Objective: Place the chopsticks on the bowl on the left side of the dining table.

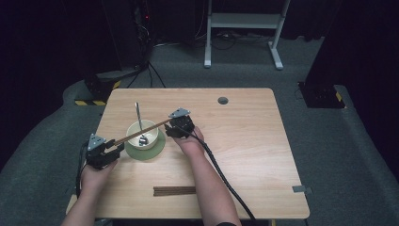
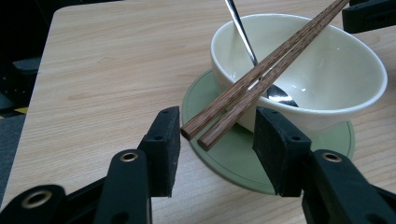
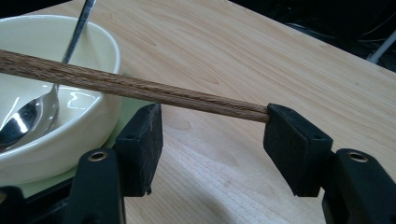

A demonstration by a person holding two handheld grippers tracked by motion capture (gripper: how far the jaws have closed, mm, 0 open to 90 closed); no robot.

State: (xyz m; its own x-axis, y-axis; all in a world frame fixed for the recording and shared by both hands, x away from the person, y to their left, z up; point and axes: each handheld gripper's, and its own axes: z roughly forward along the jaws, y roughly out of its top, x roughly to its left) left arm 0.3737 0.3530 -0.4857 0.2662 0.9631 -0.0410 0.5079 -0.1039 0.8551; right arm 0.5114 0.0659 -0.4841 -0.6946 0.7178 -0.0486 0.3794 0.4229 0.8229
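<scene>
High view puts the wooden surface [image 1: 244,150] under everything, with the work gathered at its left half. A pale green plate [image 1: 157,149] carries a cream bowl [image 1: 134,129]. The left tongs [image 1: 117,147] sit just near-left of the plate and the right tongs [image 1: 168,128] just right of the bowl, both aimed inward. The pair of wooden chopsticks [image 1: 141,132] lies across the bowl, one end reaching toward each tool. A metal spoon [image 1: 138,113] rests in the bowl with its handle leaning over the far rim. A spare bundle of chopsticks [image 1: 174,190] lies near the front edge, well apart.

Left gripper view shows the left tongs about half open. The two blunt chopstick ends lie between the pads with a gap on each side, so nothing is gripped yet. Right gripper view shows the right tongs also apart. The pair's other end butts against one pad and passes over the other, so it is not clamped.

The step looks like taking hold of the pair at its near-left end. To do it well, centre both sticks between the pads and close squarely so they stay side by side rather than scissoring. Keep the right tongs steady as a stop. Lift level, clear of the spoon handle, so the bowl does not shift.
</scene>
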